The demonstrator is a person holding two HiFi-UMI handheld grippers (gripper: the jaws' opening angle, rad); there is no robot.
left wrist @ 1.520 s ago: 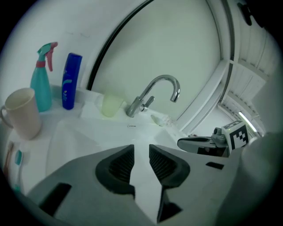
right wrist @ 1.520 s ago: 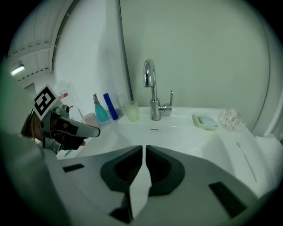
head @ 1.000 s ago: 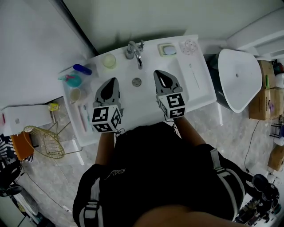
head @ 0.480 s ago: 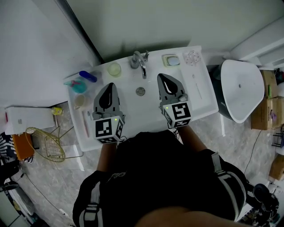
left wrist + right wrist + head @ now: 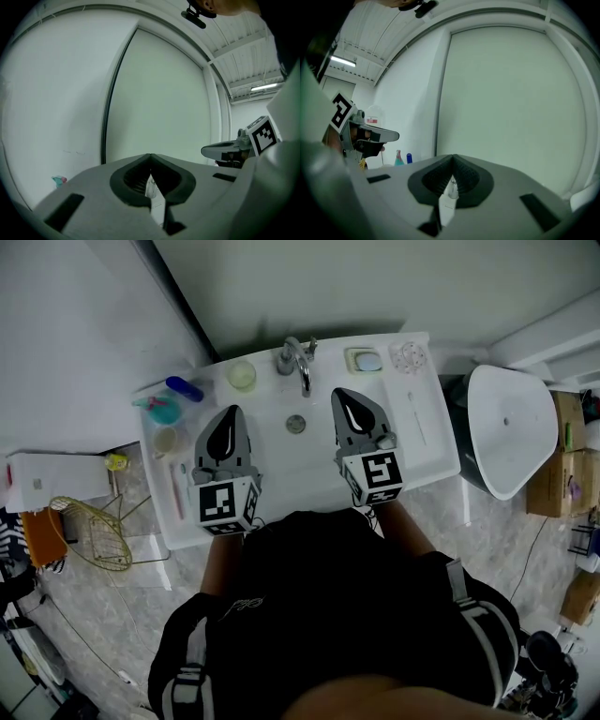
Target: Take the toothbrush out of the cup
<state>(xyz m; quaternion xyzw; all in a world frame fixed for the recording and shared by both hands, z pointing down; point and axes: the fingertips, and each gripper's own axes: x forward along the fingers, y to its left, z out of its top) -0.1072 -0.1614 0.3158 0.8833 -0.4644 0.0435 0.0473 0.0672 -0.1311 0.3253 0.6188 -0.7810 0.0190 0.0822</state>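
Observation:
In the head view, a teal cup (image 5: 163, 410) stands on the left ledge of the white sink (image 5: 281, 460); something thin sticks out of it to the left. A pale cup (image 5: 166, 440) stands just in front of it. A pinkish toothbrush (image 5: 176, 488) lies flat on that ledge, and a white one (image 5: 413, 419) lies on the right ledge. My left gripper (image 5: 229, 411) hovers over the basin's left side, shut and empty. My right gripper (image 5: 343, 393) hovers over the basin's right side, also shut and empty. In both gripper views the jaws meet at the tip (image 5: 150, 157) (image 5: 453, 157).
A faucet (image 5: 298, 360) stands at the back with the drain (image 5: 296, 424) below it. A yellowish cup (image 5: 242, 376), a blue item (image 5: 185, 388), a soap dish (image 5: 365, 360) and a round holder (image 5: 408, 356) line the back. A white toilet (image 5: 511, 418) is right, a wire basket (image 5: 89, 535) left.
Both grippers have lifted a little above the basin and stayed shut. The head view has shifted, so the sink sits slightly further right in the picture.

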